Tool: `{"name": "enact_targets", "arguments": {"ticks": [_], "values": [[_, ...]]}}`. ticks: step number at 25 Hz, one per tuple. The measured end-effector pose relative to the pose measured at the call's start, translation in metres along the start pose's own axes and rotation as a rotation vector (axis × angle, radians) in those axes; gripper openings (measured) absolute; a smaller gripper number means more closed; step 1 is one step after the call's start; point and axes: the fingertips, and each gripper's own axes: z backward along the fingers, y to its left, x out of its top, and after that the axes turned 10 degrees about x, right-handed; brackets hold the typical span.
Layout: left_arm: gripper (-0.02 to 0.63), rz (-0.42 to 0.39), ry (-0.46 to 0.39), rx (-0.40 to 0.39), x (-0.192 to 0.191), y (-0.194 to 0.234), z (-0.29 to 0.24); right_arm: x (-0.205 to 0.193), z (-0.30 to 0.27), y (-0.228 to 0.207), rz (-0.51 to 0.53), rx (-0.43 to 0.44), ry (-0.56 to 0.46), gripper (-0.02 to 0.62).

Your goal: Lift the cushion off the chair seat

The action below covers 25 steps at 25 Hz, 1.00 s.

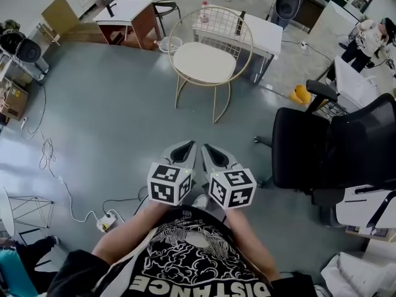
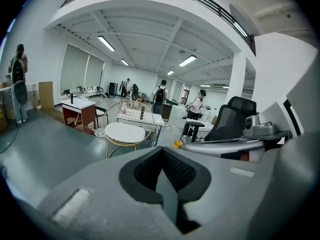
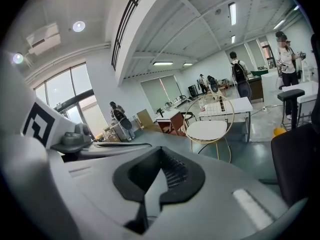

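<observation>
Cream cushion: lies flat on the round seat, untouched, well apart from both grippers across bare floor.
Chair: gold wire frame, upright; its hoop back rings the rear of the seat. A white table stands just behind it.
Left gripper: clenched, jaws pressed together with nothing between them. It is held close to the body, aimed toward the chair and tipped somewhat down.
Right gripper: likewise closed and empty, just beside the left one and aimed the same way.
Obstruction: a black office chair stands to the right of the path, and cables trail along the floor to the left.
Step in hand: approach, by my judgement – no reach or grasp has begun, and the cushion is too far off to touch.
Next move: calls for closing on the chair, then parting both sets of jaws before contact. The front edge of the cushion looks like the free side, since the wire back guards the rear.
Handling: the cushion appears thin and soft, so a pinch at two spaced points on the near rim would likely lift it more evenly than one.
Risk: a jaw could snag the wire rim under the cushion – judged, not observed.
</observation>
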Motion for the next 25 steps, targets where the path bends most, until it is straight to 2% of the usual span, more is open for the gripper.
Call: {"name": "enact_targets", "arguments": {"ticks": [10,17,25], "values": [[-0.008,0.015,-0.016,0.003,0.016,-0.003,-0.033,0.019,-0.01,-0.028,0.027,-0.001,0.005,-0.005],[-0.008,0.041,-0.002,-0.012,0.028,0.023,-0.062,0.033,-0.047,-0.043,0.027,-0.015,0.027,-0.005],[-0.008,0.069,0.018,-0.057,0.055,0.065,-0.099,0.057,-0.098,-0.057,0.014,-0.071,0.052,-0.005]]}}
